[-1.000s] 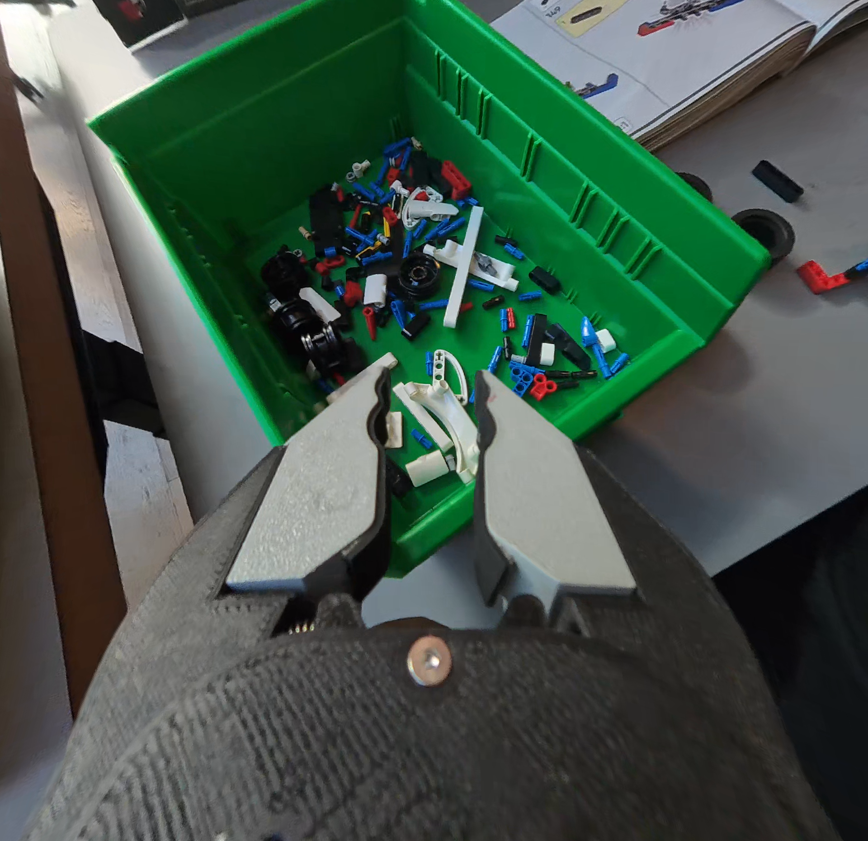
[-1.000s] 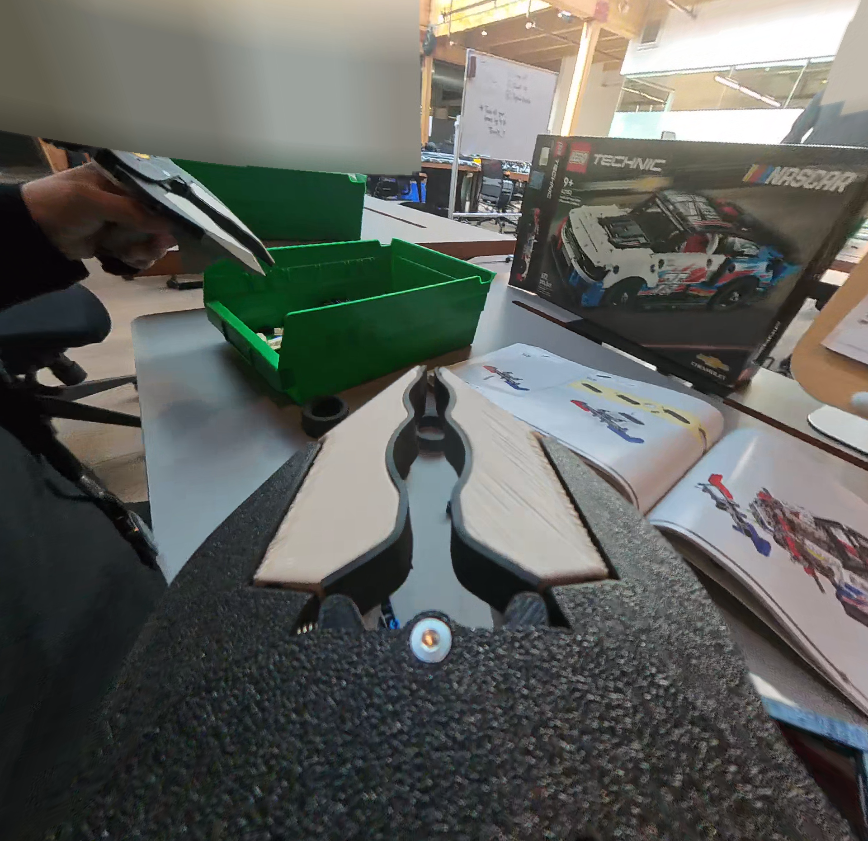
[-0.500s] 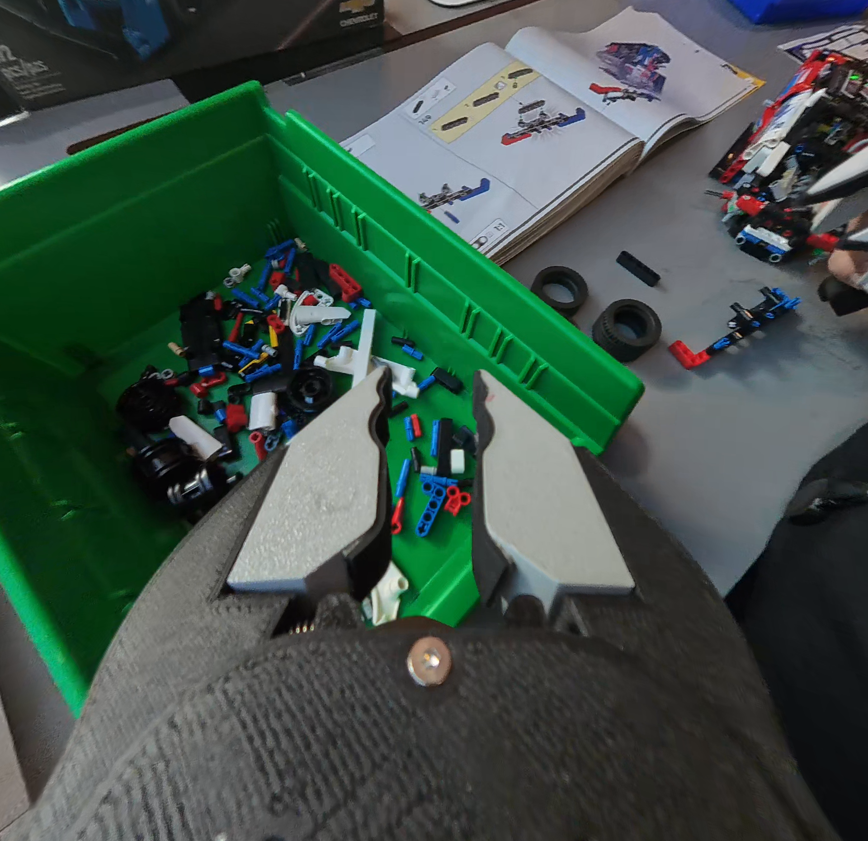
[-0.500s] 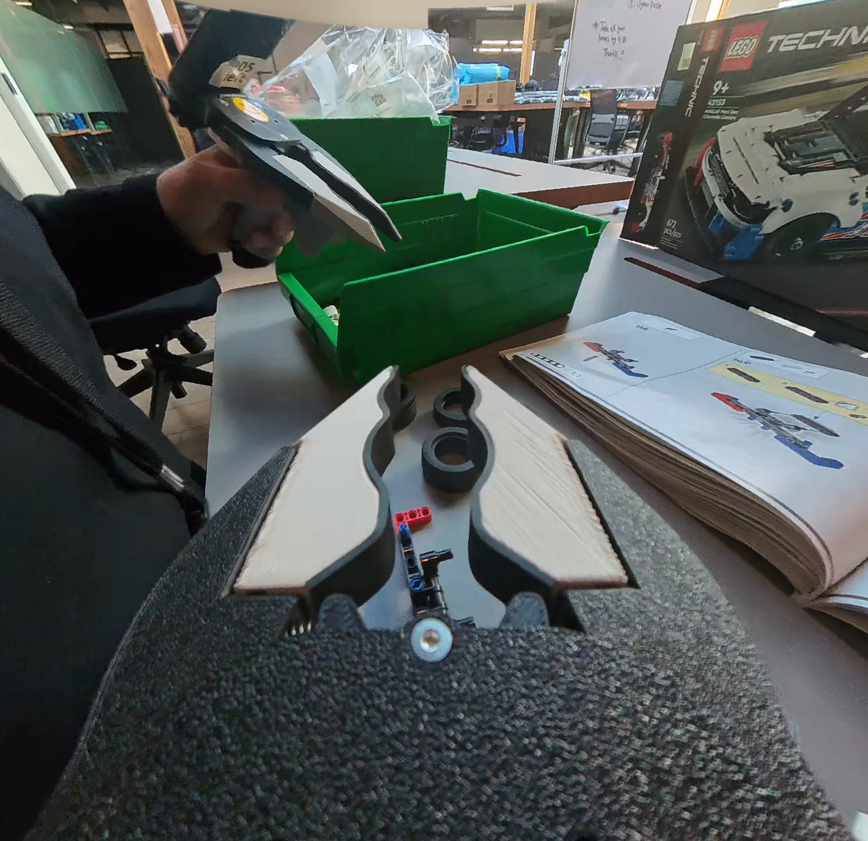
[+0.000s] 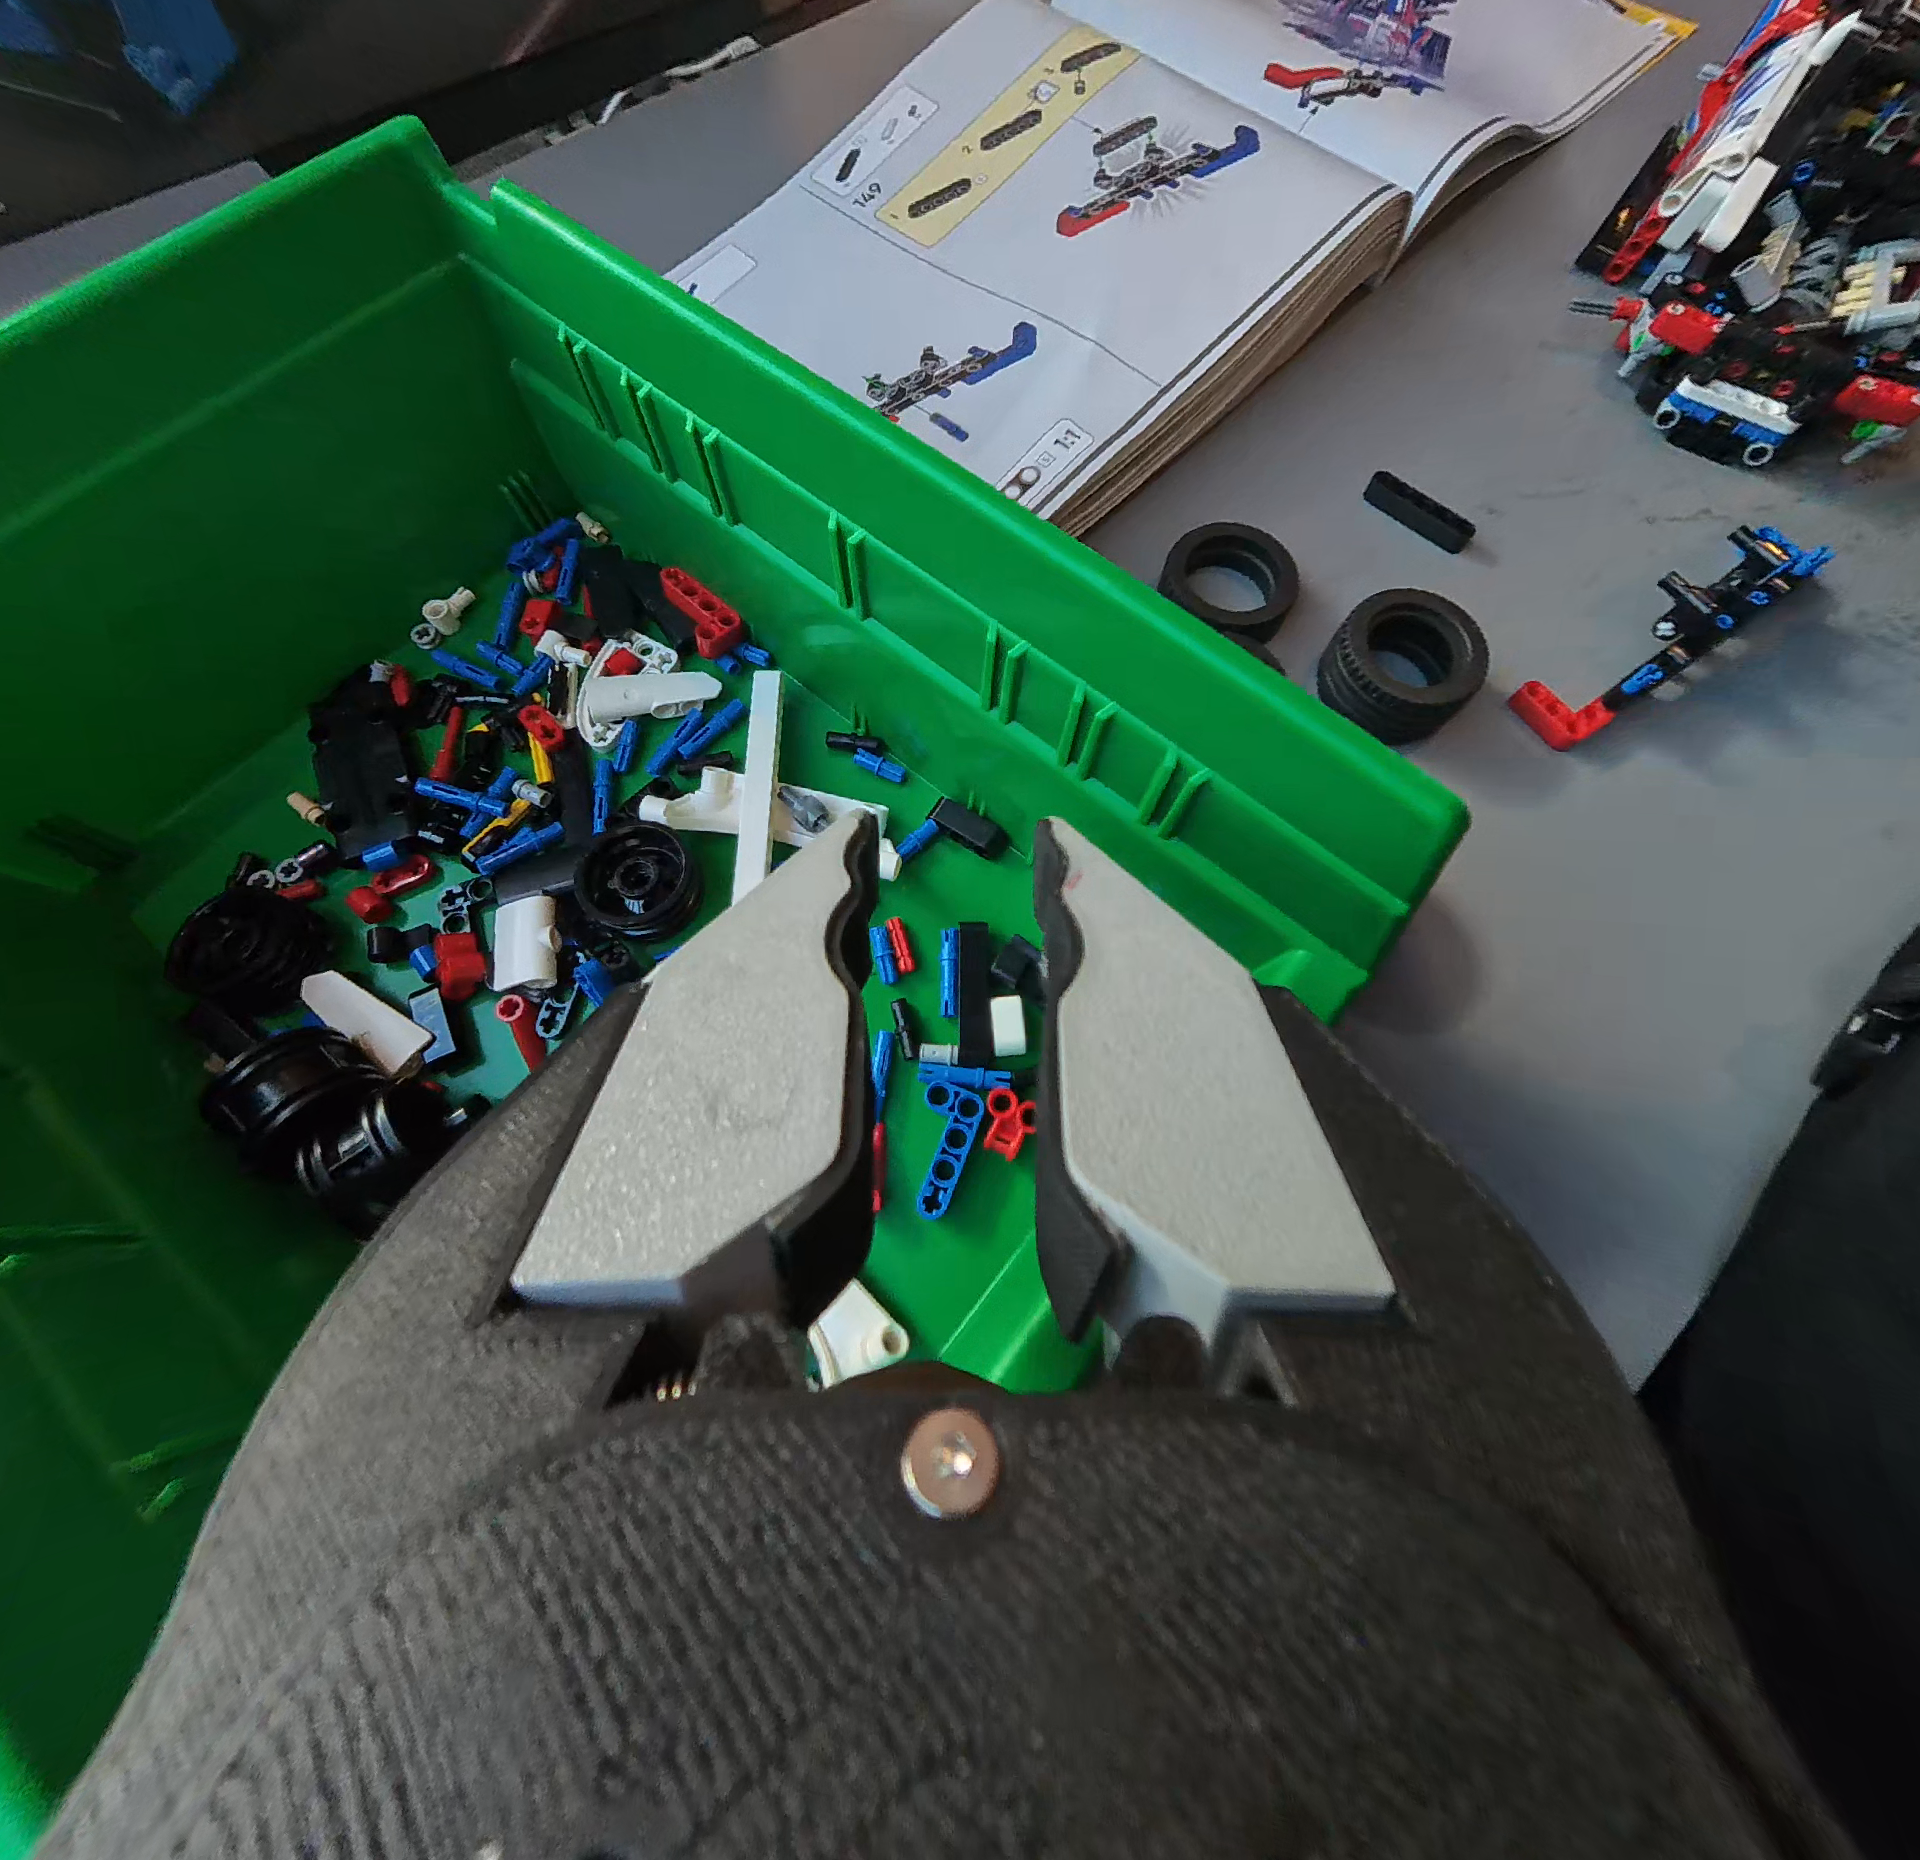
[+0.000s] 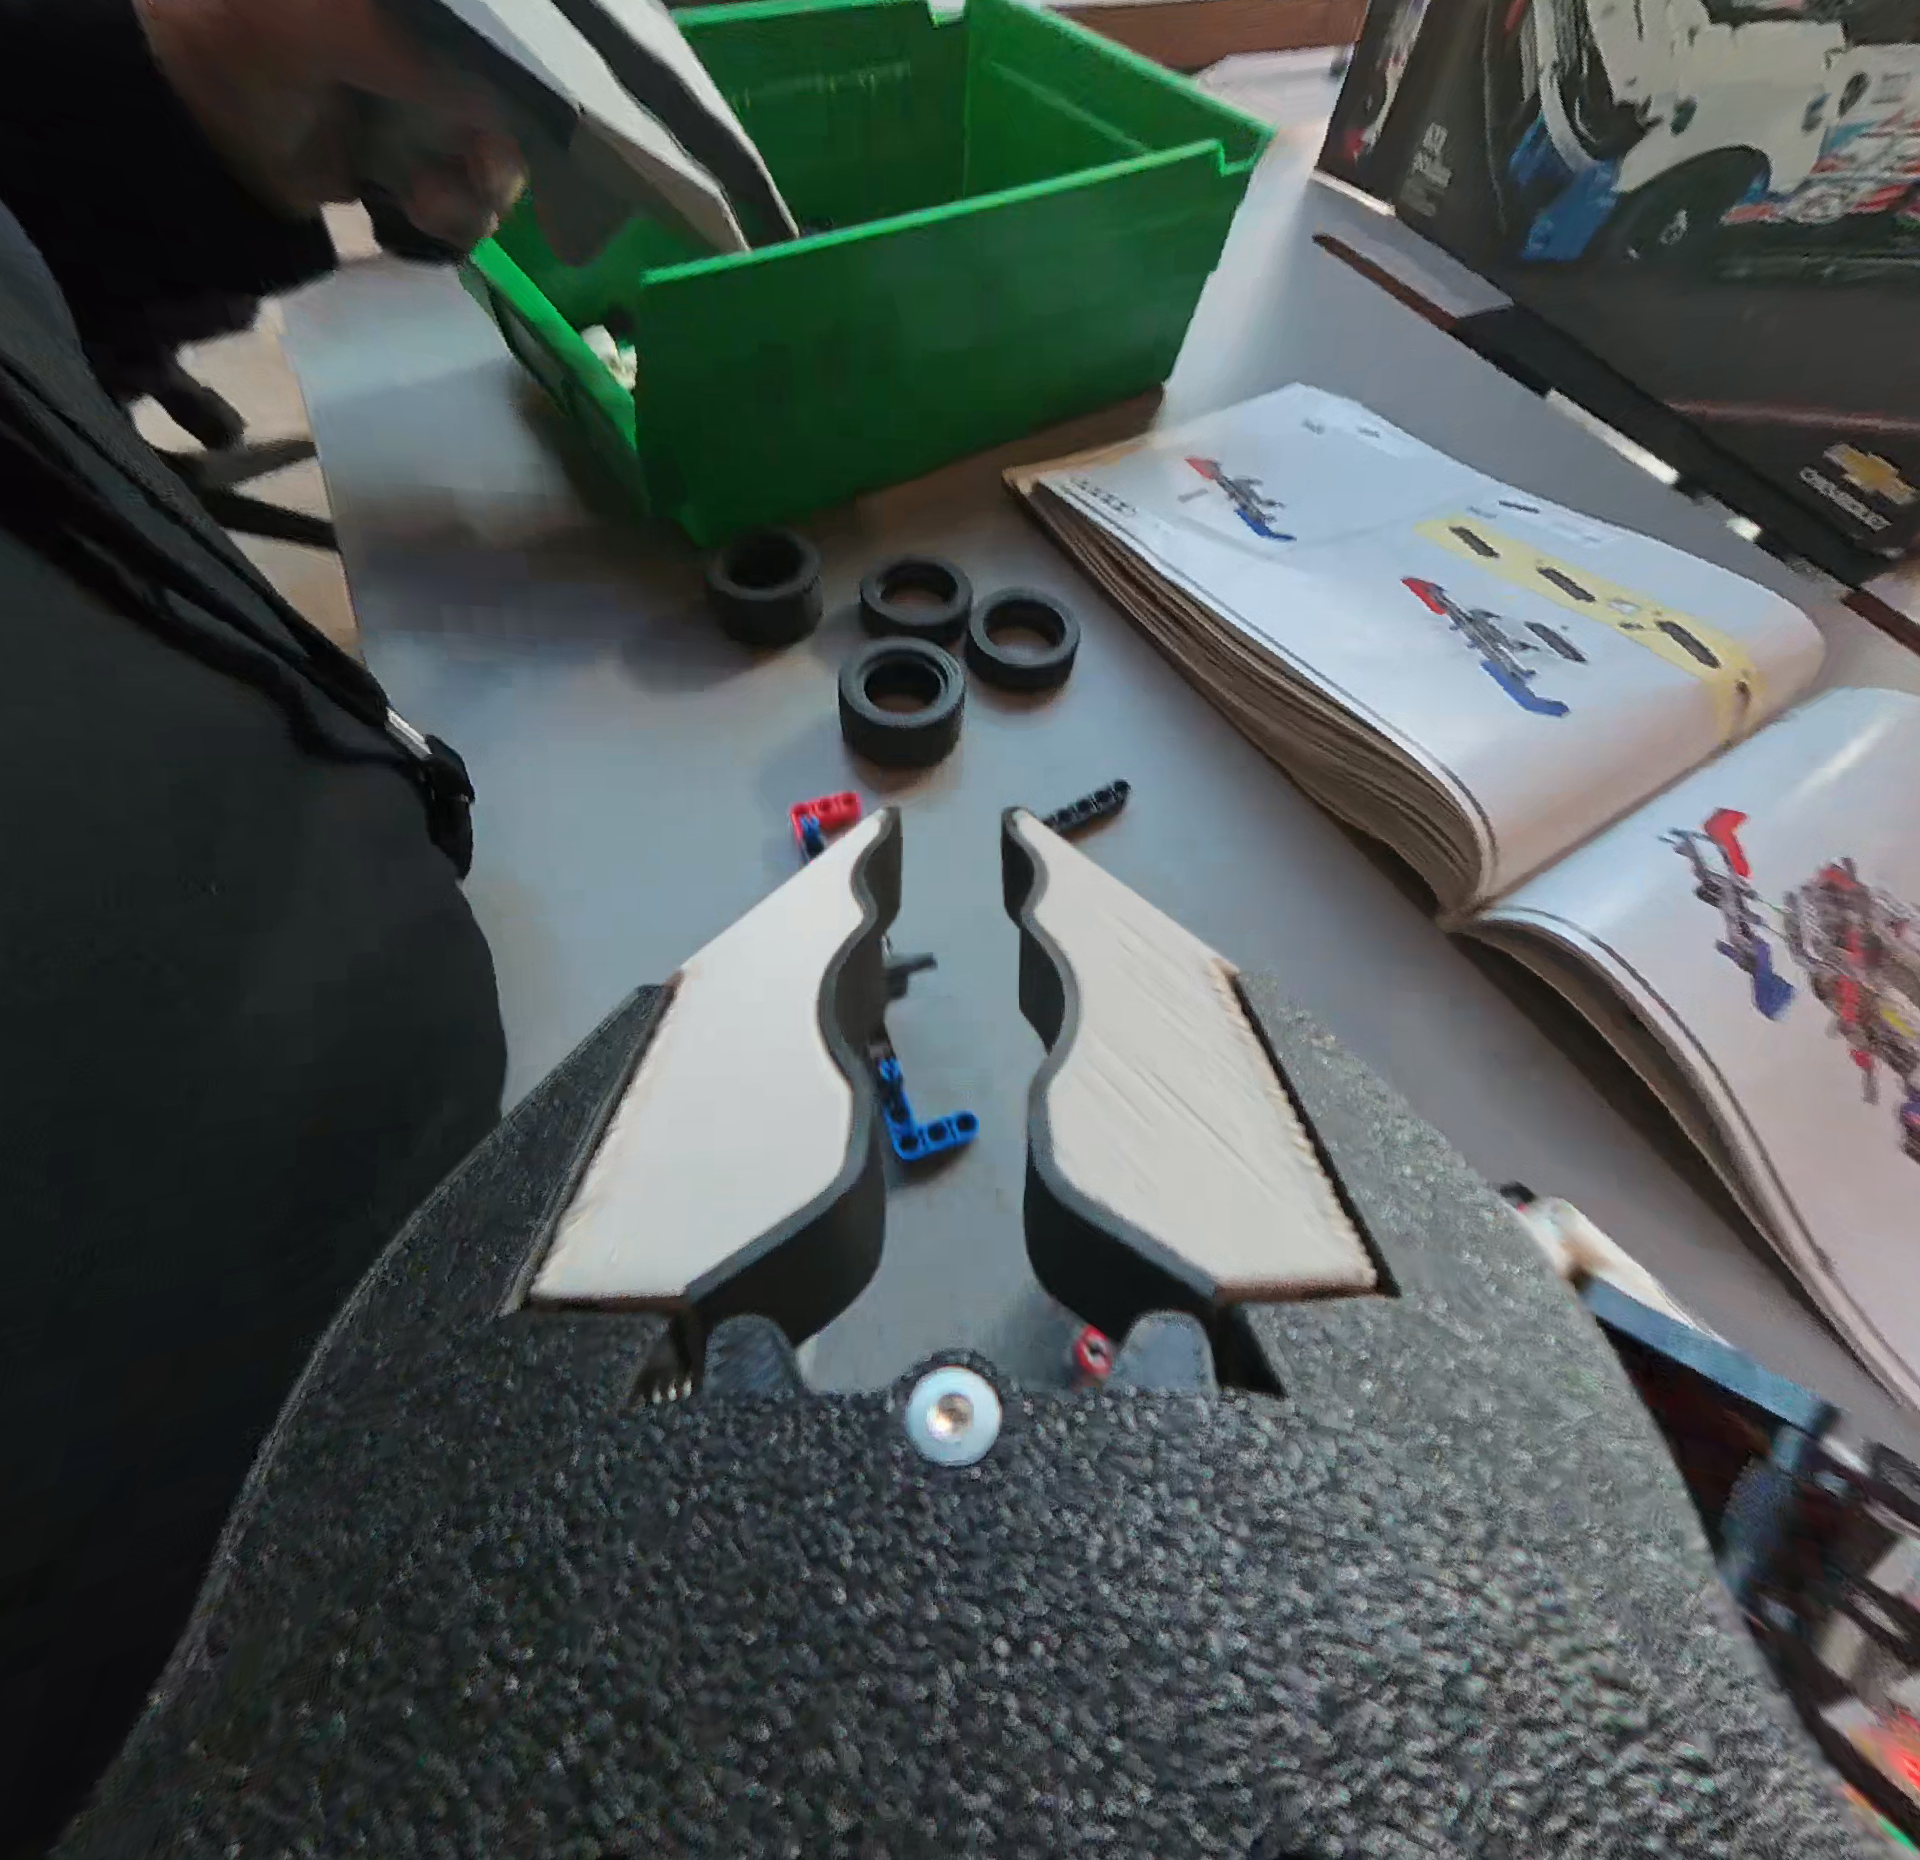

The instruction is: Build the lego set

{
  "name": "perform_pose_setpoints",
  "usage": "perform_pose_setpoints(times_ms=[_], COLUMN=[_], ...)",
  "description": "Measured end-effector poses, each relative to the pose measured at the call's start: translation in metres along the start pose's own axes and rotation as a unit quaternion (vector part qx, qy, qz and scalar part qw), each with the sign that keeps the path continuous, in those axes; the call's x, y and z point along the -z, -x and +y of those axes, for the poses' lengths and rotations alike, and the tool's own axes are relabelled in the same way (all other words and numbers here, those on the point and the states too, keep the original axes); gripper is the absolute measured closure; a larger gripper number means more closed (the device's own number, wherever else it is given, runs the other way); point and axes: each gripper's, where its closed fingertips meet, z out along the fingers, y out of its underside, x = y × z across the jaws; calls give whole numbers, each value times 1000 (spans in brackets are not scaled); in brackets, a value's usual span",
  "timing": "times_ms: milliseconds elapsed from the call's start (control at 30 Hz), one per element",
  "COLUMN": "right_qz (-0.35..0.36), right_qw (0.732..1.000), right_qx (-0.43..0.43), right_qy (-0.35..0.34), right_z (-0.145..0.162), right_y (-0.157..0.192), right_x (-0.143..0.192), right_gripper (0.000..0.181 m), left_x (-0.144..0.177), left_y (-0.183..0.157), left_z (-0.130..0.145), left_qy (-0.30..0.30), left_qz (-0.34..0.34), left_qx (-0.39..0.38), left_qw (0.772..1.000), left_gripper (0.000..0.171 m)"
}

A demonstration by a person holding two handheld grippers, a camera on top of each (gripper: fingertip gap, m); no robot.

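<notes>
Left gripper (image 5: 951,844), jaws parted and empty, hangs over the green bin (image 5: 1143,771) of loose lego pieces (image 5: 582,802) at the table's left edge. Right gripper (image 6: 951,823), jaws likewise parted and empty, is poised above a slim sub-assembly (image 6: 904,1072) lying on the grey table (image 6: 1226,927). Four black tyres (image 6: 904,698) lie beside the bin; the open instruction booklet (image 6: 1455,647) lies just beyond them.

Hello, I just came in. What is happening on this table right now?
A person is building a lego car with a gripper in each hand. The left gripper, open and empty, hangs over the green bin of loose pieces. The right gripper, also open, is above a small red, black and blue sub-assembly on the grey table. Four black tyres, the open instruction book and the partly built car lie nearby.
</notes>
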Motion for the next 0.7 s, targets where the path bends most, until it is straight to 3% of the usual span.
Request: perform_pose_setpoints(times_ms=[133, 267, 433, 567, 700], right_qz=[16, -13, -80, -141, -145], right_qw=[999, 998, 985, 978, 982], right_qx=[17, -24, -72, -82, -62], right_qy=[37, -61, -133, -131, -99], right_z=[-9, -50, -70, -75, -66], right_y=[-21, -18, 11, 45, 67], right_x=[22, 17, -28, -60, -81], right_gripper=[162, 165, 165, 163, 161], left_x=[1, 18, 46, 57, 62], left_y=[0, 2, -1, -8, -14], left_z=[-1, 10, 24, 37, 53], left_qy=[-14, -23, -43, -44, -29], left_qz=[10, -17, -33, -38, -46], left_qx=[24, 16, 37, 46, 55], left_qw=[1000, 999, 998, 997, 997], left_gripper=[144, 145, 144, 145, 146])
